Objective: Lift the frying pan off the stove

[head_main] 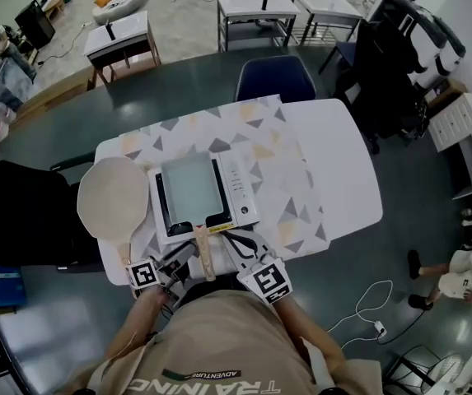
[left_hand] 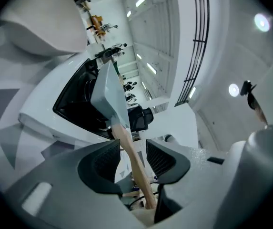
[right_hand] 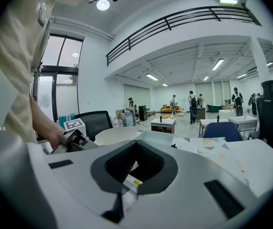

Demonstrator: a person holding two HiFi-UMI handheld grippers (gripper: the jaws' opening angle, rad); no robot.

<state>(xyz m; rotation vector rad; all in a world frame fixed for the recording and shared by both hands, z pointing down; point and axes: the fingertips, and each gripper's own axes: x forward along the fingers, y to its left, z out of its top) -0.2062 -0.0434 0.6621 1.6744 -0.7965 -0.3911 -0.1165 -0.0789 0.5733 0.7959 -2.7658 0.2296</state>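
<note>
We are listing, near to far:
- two grippers: left gripper (left_hand: 133, 149) standing wide around the one wooden handle (left_hand: 125, 138), not clamping it; right gripper (right_hand: 135, 146) closed and empty
- one frying pan (head_main: 188, 189) sitting on one stove (head_main: 240, 189)
- one round board (head_main: 112, 197) lying beside the stove
- one table (head_main: 343, 163)

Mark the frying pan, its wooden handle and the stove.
frying pan (head_main: 188, 189), head view, middle of the grey pan floor.
wooden handle (left_hand: 131, 157), left gripper view, mid-shaft.
stove (head_main: 240, 189), head view, white control panel right of the pan.
</note>
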